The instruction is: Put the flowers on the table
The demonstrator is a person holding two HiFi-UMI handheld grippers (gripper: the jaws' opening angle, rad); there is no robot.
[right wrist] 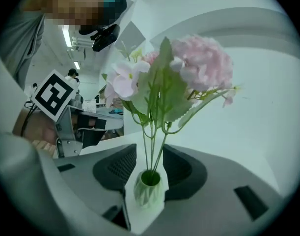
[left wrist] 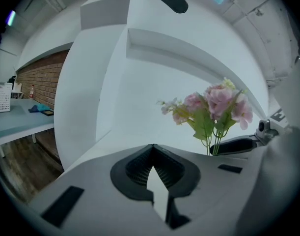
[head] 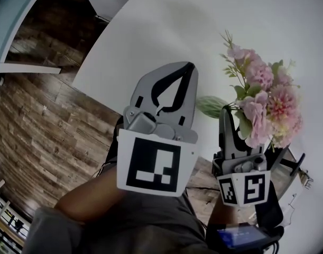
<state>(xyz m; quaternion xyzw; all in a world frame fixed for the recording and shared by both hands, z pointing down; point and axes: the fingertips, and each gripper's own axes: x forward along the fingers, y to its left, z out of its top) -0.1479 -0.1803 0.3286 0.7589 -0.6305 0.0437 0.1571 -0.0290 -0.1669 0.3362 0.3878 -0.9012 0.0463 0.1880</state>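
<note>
Step in hand: we judged it the set-down, with the bouquet held out over the white table (head: 150,30) and not yet released.
Right gripper (right wrist: 150,161): its jaws stood fairly wide but were closed on the small green vase (right wrist: 150,190), one ribbed pad against each side.
Task's thing: the pink flowers (right wrist: 189,68) rose out of the vase from between those jaws, stems passing up through the gap and blooms well above the tips.
Left gripper (left wrist: 152,149): its jaws were pinched together at the tips with nothing between them (it carried nothing and seemed only to accompany the other).
Contact with the table: we could not tell whether the vase base touched the tabletop. White surface showed just below the jaws.
Doing it well: we thought the load top-heavy and the grip low. The vase should therefore go down upright, base flat on the surface, before the jaws part. The gripper should then draw straight back so the pads catch neither the faceted sides nor the leaves.
Beside the jaws: the left gripper hung to the left of the right jaws, near the vase but apart from it.
In the way: we saw nothing on the tabletop ahead of either pair of jaws.
Farther off: left of the left jaws stood a brick wall (left wrist: 39,77) and a pale blue desk (left wrist: 17,124) bearing a white basket (left wrist: 1,96). Wooden floor (head: 50,115) lay behind and below both grippers.
</note>
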